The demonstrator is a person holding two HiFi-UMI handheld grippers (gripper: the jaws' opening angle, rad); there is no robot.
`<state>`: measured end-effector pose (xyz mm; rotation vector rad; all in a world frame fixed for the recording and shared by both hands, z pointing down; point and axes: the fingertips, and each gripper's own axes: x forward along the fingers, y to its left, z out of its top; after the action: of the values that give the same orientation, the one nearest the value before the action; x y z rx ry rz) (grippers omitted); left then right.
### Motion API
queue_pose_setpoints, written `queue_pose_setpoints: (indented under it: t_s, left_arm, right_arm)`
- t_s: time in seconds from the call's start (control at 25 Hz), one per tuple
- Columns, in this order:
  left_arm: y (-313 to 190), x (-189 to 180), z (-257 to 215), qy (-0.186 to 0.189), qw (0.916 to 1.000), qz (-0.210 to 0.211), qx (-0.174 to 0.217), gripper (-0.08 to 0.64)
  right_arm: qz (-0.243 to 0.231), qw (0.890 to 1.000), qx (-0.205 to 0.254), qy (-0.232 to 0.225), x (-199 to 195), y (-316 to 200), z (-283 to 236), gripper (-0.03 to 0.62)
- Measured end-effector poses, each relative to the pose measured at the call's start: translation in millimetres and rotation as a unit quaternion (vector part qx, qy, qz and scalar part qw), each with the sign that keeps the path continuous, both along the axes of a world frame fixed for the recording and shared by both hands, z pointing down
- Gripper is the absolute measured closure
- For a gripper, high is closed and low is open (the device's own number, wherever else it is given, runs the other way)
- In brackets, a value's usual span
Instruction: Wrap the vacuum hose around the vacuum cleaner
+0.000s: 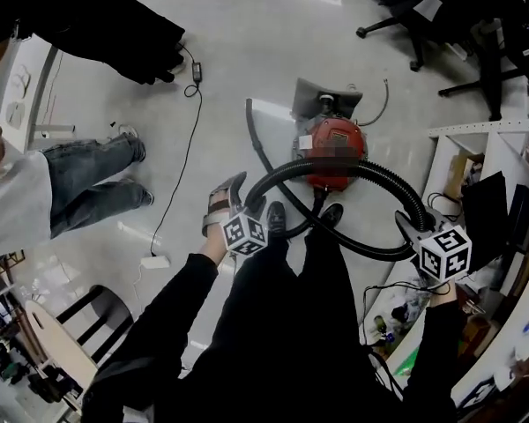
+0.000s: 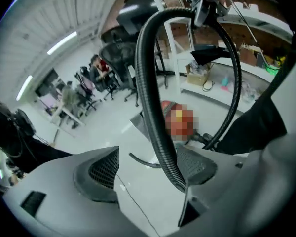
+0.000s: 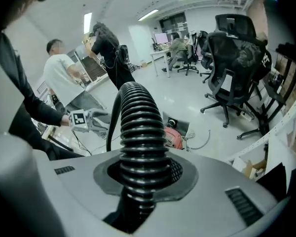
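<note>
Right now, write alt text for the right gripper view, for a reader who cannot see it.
The right gripper clamps a ribbed black vacuum hose, which arches away toward the red vacuum cleaner on the floor. The left gripper hangs at left; office chairs stand behind.

You have one red vacuum cleaner, one black hose, and two grippers: left gripper, right gripper.
</note>
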<state>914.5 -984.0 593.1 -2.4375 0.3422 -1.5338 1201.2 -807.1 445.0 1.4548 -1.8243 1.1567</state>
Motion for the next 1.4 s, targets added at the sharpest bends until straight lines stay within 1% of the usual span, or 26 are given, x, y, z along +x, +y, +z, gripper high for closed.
queue_pose_setpoints:
  t_s: [0.08, 0.12, 0.16, 0.2, 0.24, 0.28, 0.32, 0.36, 0.4, 0.48, 0.52, 0.56, 0.68, 0.76, 0.84, 0.96, 1.04, 1.12, 1.24, 1.28, 1.4]
  left_arm:
    - [2.4, -1.2, 46.6, -0.035, 0.9971, -0.024, -0.064, 0.186]
    - [3.0, 2.4, 66.5, -0.048, 0.9939, -0.042, -0.090, 0.186]
    - [4.3, 6.0, 85.4, -0.066, 0.9907, -0.053, -0.106, 0.187]
    - [6.3, 8.4, 103.5, -0.092, 0.9880, -0.054, -0.112, 0.193]
    - [7.7, 10.3, 119.7, -0.120, 0.9855, -0.048, -0.110, 0.209]
    - [6.9, 13.1, 132.4, -0.141, 0.9835, -0.047, -0.104, 0.247]
    - [3.1, 18.0, 140.6, -0.150, 0.9820, -0.058, -0.100, 0.320]
    - [-3.2, 25.3, 144.0, -0.146, 0.9802, -0.085, -0.104, 0.346]
    - [-11.1, 34.1, 143.3, -0.131, 0.9768, -0.122, -0.117, 0.364]
    - [-29.5, 53.8, 134.2, -0.091, 0.9660, -0.194, -0.145, 0.386]
    - [-38.0, 64.8, 128.6, -0.075, 0.9626, -0.211, -0.153, 0.388]
    - [-44.2, 76.2, 124.4, -0.066, 0.9625, -0.212, -0.156, 0.388]
    - [-54.5, 107.5, 125.2, -0.064, 0.9704, -0.175, -0.153, 0.387]
    - [-63.7, 123.3, 135.5, -0.062, 0.9725, -0.165, -0.153, 0.388]
    - [-72.9, 134.7, 151.9, -0.058, 0.9729, -0.162, -0.154, 0.388]
    - [-87.4, 144.6, 181.4, -0.056, 0.9726, -0.162, -0.157, 0.390]
    - [-99.0, 147.8, 200.4, -0.052, 0.9713, -0.169, -0.159, 0.390]
    - [-111.0, 150.8, 217.9, -0.042, 0.9688, -0.182, -0.163, 0.391]
    - [-121.4, 147.9, 244.2, -0.034, 0.9631, -0.202, -0.175, 0.391]
    - [-123.1, 143.6, 253.7, -0.034, 0.9612, -0.208, -0.178, 0.391]
    - [-131.5, 134.0, 279.4, -0.028, 0.9579, -0.223, -0.178, 0.393]
  right_arm:
    - [-0.003, 1.000, -0.004, -0.024, 25.5, 2.8, 9.5, 0.483]
    - [-0.007, 0.999, -0.009, -0.034, 38.6, 3.1, 16.5, 0.483]
    - [-0.007, 0.999, -0.013, -0.046, 51.9, 2.6, 24.7, 0.483]
    - [-0.003, 0.998, -0.015, -0.061, 65.2, 1.3, 32.9, 0.483]
    - [0.003, 0.997, -0.016, -0.077, 78.2, -0.4, 40.6, 0.483]
    - [0.008, 0.996, -0.017, -0.091, 90.3, -1.5, 47.5, 0.483]
    - [0.009, 0.994, -0.018, -0.103, 101.3, -1.6, 54.3, 0.483]
    - [0.009, 0.993, -0.020, -0.113, 111.4, -0.4, 61.7, 0.483]
    - [0.009, 0.992, -0.025, -0.121, 121.2, 1.8, 70.6, 0.483]
    - [0.020, 0.989, -0.036, -0.139, 143.0, 8.5, 93.6, 0.483]
    - [0.031, 0.988, -0.043, -0.148, 155.0, 12.6, 107.5, 0.483]
    - [0.042, 0.986, -0.049, -0.157, 166.9, 16.9, 122.1, 0.483]
    - [0.069, 0.979, -0.067, -0.179, 194.7, 26.6, 163.7, 0.483]
    - [0.082, 0.975, -0.073, -0.192, 205.5, 27.5, 189.2, 0.483]
    - [0.091, 0.973, -0.076, -0.199, 212.2, 24.4, 215.9, 0.483]
    - [0.104, 0.971, -0.085, -0.197, 219.4, 14.0, 258.0, 0.483]
    - [0.116, 0.969, -0.087, -0.200, 218.3, 4.2, 286.0, 0.483]
    - [0.130, 0.968, -0.078, -0.202, 214.0, -7.1, 313.8, 0.483]
    - [0.142, 0.970, -0.070, -0.182, 206.7, -21.0, 358.6, 0.483]
    - [0.138, 0.973, -0.076, -0.166, 203.3, -22.6, 376.2, 0.483]
    - [0.101, 0.983, -0.109, -0.112, 192.3, -21.0, 434.3, 0.483]
